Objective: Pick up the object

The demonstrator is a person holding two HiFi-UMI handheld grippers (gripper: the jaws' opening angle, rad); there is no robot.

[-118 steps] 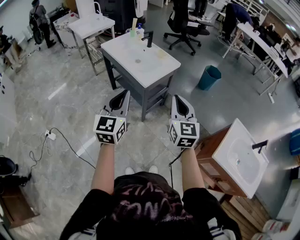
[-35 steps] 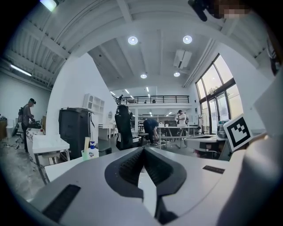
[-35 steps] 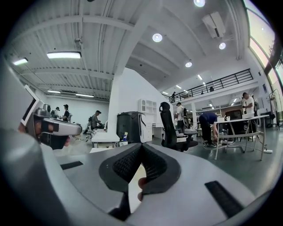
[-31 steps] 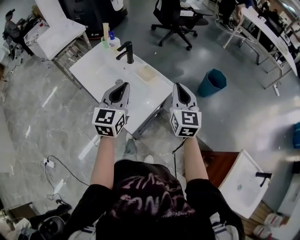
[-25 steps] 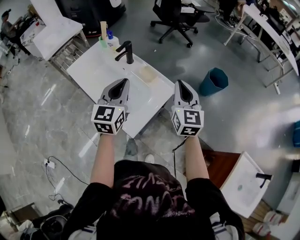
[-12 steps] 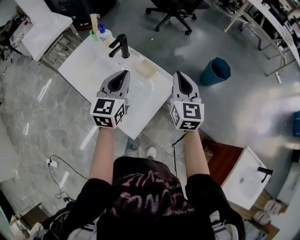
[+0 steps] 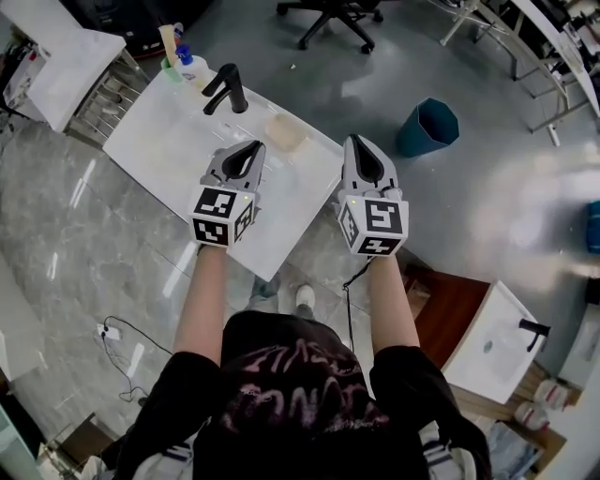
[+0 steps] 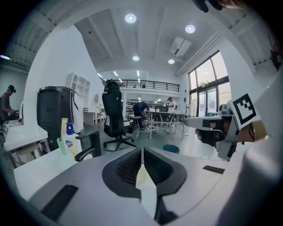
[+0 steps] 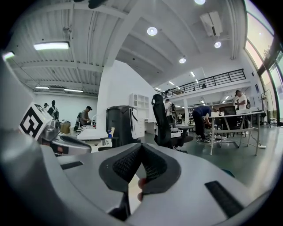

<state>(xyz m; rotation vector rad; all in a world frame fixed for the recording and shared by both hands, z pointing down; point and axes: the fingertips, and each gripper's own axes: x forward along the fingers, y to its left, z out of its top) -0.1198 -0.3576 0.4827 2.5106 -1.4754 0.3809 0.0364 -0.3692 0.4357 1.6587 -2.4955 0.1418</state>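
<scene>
My left claw (image 7: 253, 148) is closed tight, its dark ribbed pads (image 8: 128, 165) pressed together with nothing between them. My right claw (image 7: 353, 142) is the same, jaws together and empty. The thing I take for the object is a pale beige block (image 7: 285, 131); I cannot tell what it is made of. It lies flat on the white counter (image 7: 159, 141), to the right of the black faucet (image 7: 223, 87) and a little nearer to me than it. My left claw hangs above the counter on my side of the faucet, its tip near the block's left edge but apart from it. My right claw is farther right of the faucet, beyond the block, over the counter's right-hand corner, so the block lies roughly between the two tips. Behind the faucet, at the counter's far left corner, stand a white bottle with a blue cap (image 7: 192, 68) and a green cup (image 7: 170, 66) holding a tall cream stick. Left of the faucet, past the counter, there is a white table (image 7: 56, 56). Well to the right of the faucet a teal bin (image 7: 427, 125) stands on the grey floor, and beyond the faucet a black office chair (image 7: 328, 14) shows its wheeled base. Far to the right of the faucet and close to my side, a second white basin (image 7: 492, 342) sits on a brown wooden cabinet (image 7: 450, 319).
</scene>
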